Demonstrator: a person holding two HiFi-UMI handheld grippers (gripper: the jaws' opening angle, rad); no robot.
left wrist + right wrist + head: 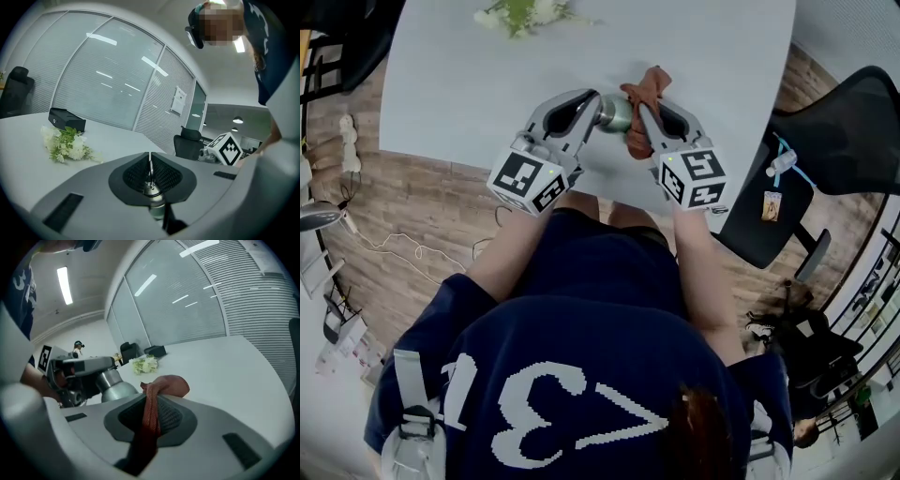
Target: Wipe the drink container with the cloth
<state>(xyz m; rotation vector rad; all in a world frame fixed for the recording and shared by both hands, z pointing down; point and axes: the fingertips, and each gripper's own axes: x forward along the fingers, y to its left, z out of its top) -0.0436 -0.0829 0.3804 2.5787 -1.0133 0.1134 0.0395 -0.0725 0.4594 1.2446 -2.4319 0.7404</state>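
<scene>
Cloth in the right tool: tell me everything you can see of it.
The cloth is rust-red, soft-looking fabric, crumpled. The right tool is shut on it: a rounded bunch sticks out past the tips, and a twisted strip runs back between the jaws. It is held above the white table, close beside the metal drink container; whether the two touch cannot be told.

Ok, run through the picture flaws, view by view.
Head view: fisheye bows the floor, light even. Left gripper view: dark round vignette, reflected streaks on the glass wall, jaws blurred up close. Right gripper view: same vignette, cloth soft near the lens, ceiling strip glares.
</scene>
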